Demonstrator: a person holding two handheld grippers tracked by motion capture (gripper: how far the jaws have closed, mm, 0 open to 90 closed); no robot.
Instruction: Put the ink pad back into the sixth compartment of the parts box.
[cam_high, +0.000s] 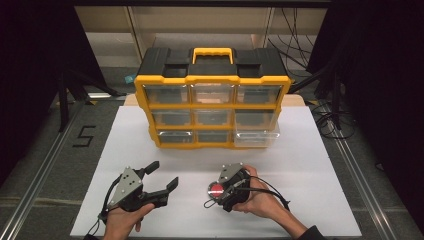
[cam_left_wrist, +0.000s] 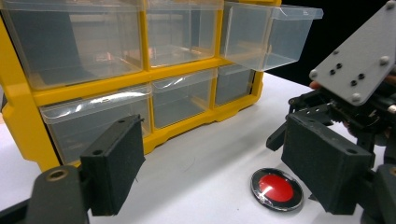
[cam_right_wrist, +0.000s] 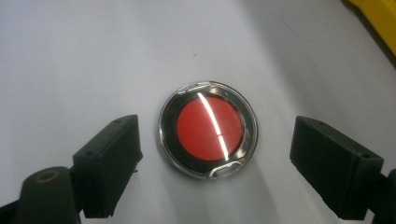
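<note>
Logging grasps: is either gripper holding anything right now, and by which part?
Nothing held. The right gripper is open astride the round red compact; the left gripper is open.

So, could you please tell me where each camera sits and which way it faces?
High view: above the person's side, looking forward and down at the drawer cabinet; both hands and forearms show.
Left gripper view: on the left gripper, facing the cabinet; its open jaws show.
Right gripper view: on the right gripper, looking down at the table; its open jaws show.
All three share the red disc.
</note>
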